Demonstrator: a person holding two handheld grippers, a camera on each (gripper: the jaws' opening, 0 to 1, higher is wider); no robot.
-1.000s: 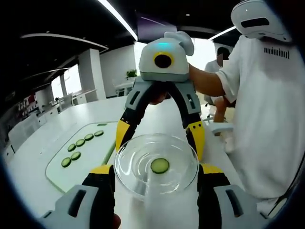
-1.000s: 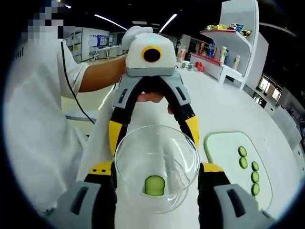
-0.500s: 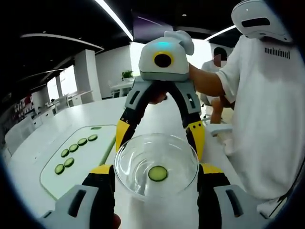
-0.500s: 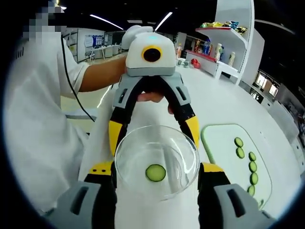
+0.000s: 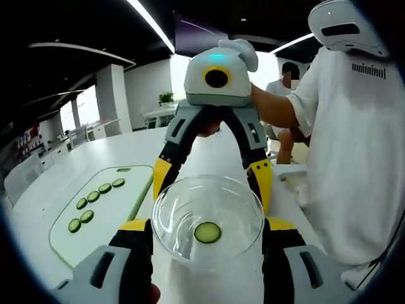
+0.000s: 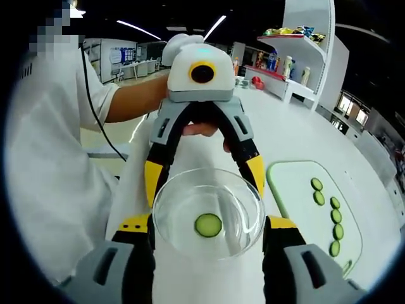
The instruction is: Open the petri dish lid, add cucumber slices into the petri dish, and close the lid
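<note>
A clear dish (image 5: 207, 221) holding one cucumber slice (image 5: 207, 232) is clamped between the left tool (image 5: 207, 231) and right tool (image 6: 207, 231), while more slices (image 5: 93, 201) are left on the cutting board (image 5: 130, 196) beside it, and whether the lid is on cannot be told.

No legible text, labels or nos. anywhere; packaging on the far shelf (image 6: 297, 38) in the right gripper view is too small and blurred to read.
</note>
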